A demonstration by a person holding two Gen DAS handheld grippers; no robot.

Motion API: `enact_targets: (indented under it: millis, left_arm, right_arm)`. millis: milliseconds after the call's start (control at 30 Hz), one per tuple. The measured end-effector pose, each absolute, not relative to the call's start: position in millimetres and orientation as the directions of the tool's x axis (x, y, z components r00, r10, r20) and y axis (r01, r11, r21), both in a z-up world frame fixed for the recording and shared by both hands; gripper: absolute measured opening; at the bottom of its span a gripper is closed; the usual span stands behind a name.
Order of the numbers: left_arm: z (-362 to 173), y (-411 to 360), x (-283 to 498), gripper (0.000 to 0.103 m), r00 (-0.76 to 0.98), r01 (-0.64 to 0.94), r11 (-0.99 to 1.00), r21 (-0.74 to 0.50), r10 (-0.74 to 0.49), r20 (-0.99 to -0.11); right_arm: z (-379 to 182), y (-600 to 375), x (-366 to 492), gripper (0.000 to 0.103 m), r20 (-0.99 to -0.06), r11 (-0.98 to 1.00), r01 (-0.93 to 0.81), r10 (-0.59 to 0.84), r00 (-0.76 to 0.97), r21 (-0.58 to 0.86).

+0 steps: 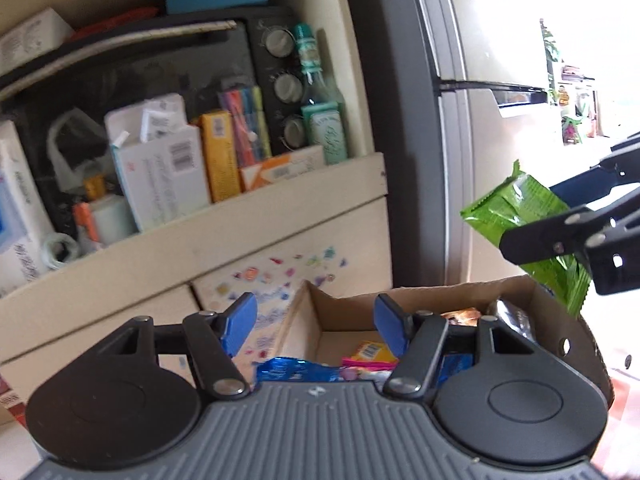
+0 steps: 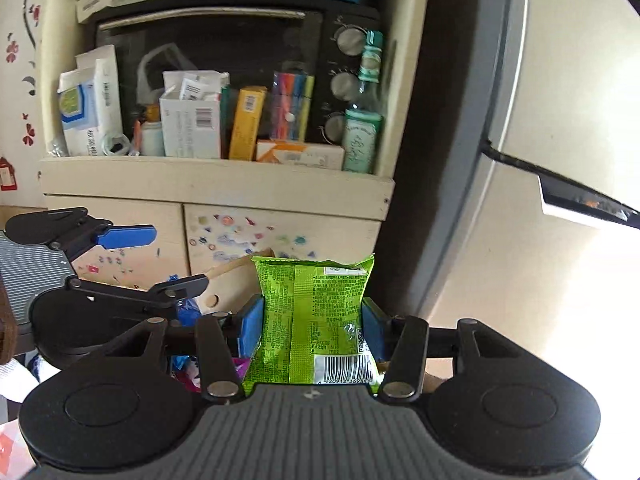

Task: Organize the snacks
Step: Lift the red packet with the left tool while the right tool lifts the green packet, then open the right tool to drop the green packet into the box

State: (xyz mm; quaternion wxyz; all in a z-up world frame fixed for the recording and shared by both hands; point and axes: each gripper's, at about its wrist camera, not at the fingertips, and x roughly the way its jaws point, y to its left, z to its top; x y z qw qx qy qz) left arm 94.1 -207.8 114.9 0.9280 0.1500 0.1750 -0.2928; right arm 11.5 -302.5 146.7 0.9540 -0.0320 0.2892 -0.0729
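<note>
Cream shelving [image 2: 216, 188] fills the background. Right gripper [image 2: 312, 326] clamps a green snack packet [image 2: 316, 304] at centre frame; left gripper [image 1: 316, 326] stands released above the cardboard box [image 1: 424, 296].

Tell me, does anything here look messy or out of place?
The shelf in front of the toaster oven is crammed with boxes and bottles leaning at odd angles. The cabinet door below is scribbled with coloured marks. The green snack packet is simply held in the right hand-held gripper.
</note>
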Motion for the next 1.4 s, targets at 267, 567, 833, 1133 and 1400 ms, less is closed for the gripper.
enact_targets:
  millis: [267, 567, 833, 1133, 1400]
  left_arm:
    - [102, -192, 116, 0.067, 0.673, 0.616, 0.787, 0.032, -0.504, -0.542]
    - [74, -142, 117, 0.082, 0.571, 0.574, 0.818, -0.039, -0.434, -0.697]
    - [20, -141, 111, 0.090, 0.419, 0.677, 0.734, -0.041, -0.431, -0.799]
    - [6, -155, 101, 0.068, 0.432, 0.697, 0.717, -0.017, -0.439, -0.788]
    - [27, -149, 79, 0.069, 0.434, 0.714, 0.700, -0.001, -0.443, -0.784]
  right_arm:
    - [136, -313, 16, 0.058, -0.614, 0.985, 0.154, -0.166, 0.771, -0.072]
    - [122, -320, 24, 0.058, -0.684, 0.974, 0.217, -0.111, 0.721, 0.070]
    - [114, -319, 30, 0.058, -0.704, 0.965, 0.237, -0.090, 0.705, 0.113]
    - [113, -326, 29, 0.064, -0.709, 0.951, 0.274, -0.096, 0.699, 0.142]
    - [114, -331, 26, 0.066, -0.705, 0.938, 0.292, -0.079, 0.705, 0.188]
